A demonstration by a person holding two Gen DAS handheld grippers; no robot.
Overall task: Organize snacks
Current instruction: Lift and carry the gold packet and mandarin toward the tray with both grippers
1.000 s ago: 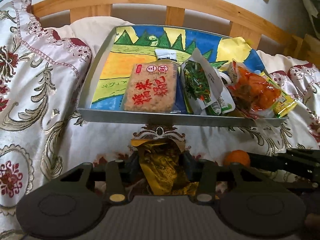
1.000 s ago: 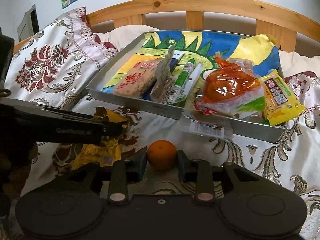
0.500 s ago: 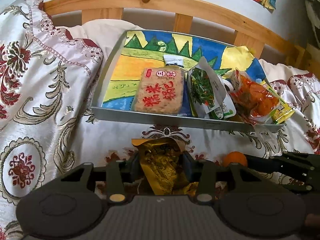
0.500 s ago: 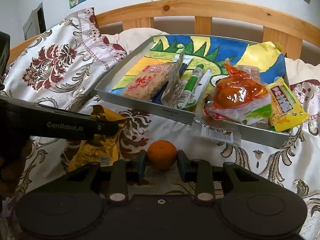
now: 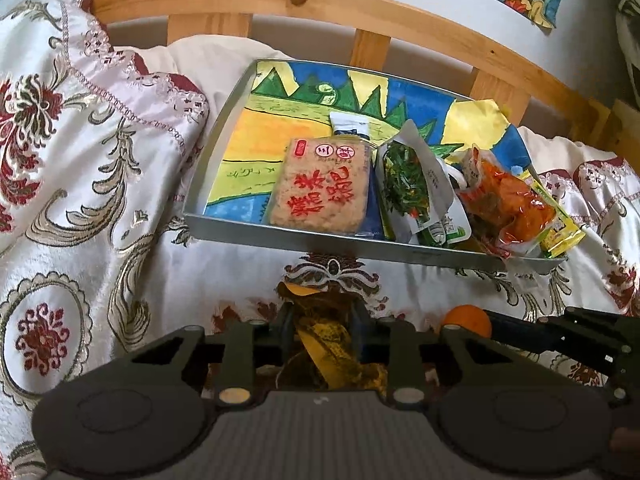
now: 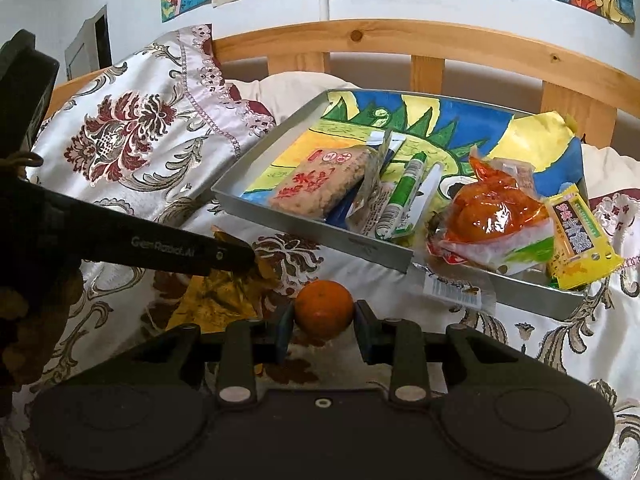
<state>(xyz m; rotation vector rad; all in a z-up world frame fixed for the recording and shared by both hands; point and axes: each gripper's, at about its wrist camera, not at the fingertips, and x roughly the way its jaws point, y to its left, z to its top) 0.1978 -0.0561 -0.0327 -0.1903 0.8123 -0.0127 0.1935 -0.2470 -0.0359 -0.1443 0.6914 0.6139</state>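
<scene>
A bed with a white, red-flowered satin cover (image 5: 100, 184) and a wooden slatted headboard (image 6: 400, 40) carries a shallow metal tray (image 5: 320, 240) lined with a bright painting and holding packaged snacks. Before the tray's near edge, the left gripper (image 5: 322, 322) is closing, its jaws pinching a crumpled gold foil packet (image 5: 320, 332). The right gripper (image 6: 324, 320) is clamped on a small round orange (image 6: 324, 308) lying on the cover.

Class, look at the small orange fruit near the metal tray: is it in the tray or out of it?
Out. The orange sits between the right gripper pads over the bedspread, in front of the tray wall.
</scene>
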